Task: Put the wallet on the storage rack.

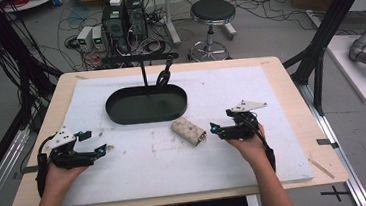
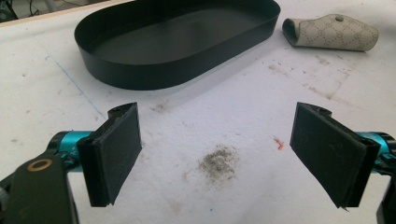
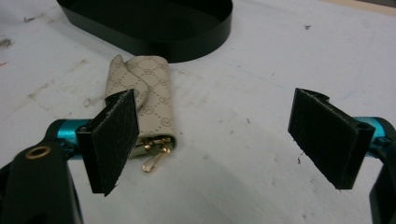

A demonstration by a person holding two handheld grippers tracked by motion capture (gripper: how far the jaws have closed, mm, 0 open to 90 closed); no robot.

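A beige patterned pouch with a gold zip pull lies on the white mat just in front of the black oval tray. My right gripper rests open on the mat just right of the pouch; in the right gripper view the pouch sits behind the left pad, not between the jaws. My left gripper rests open at the mat's left side, well apart from the pouch. In the left gripper view the tray is ahead and the pouch is at the far right.
The white mat covers most of the wooden table. A black stand with a clamp rises behind the tray. A stool, cables and electronics stand on the floor beyond the table. A dirt smudge marks the mat.
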